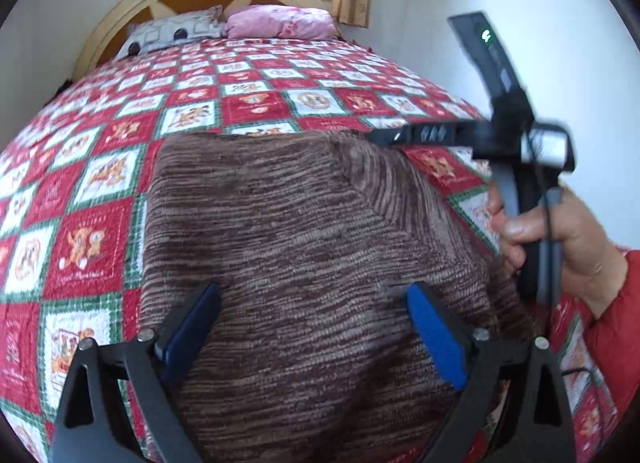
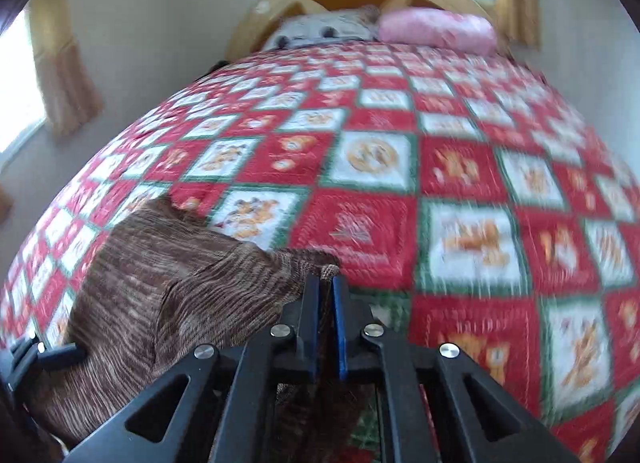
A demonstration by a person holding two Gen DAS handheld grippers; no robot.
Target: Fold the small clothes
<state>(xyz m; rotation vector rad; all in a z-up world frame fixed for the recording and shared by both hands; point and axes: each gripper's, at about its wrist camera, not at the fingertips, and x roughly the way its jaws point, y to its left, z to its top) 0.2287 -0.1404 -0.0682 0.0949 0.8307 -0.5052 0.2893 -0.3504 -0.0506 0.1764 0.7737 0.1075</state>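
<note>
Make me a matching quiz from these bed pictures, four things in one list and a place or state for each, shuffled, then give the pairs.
Things:
1. left claw
2. right claw
3. brown knit
4. pink pillow

Places or states:
A. by the headboard
B. spread on the quilt
C. open, above the cloth
D. shut on a corner of cloth

Pairs: 1-C, 2-D, 3-B, 4-A

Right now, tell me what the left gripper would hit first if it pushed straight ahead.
Most likely the brown knit garment: the open left gripper points down at it, with the cloth filling the gap. Depth is unclear.
</note>
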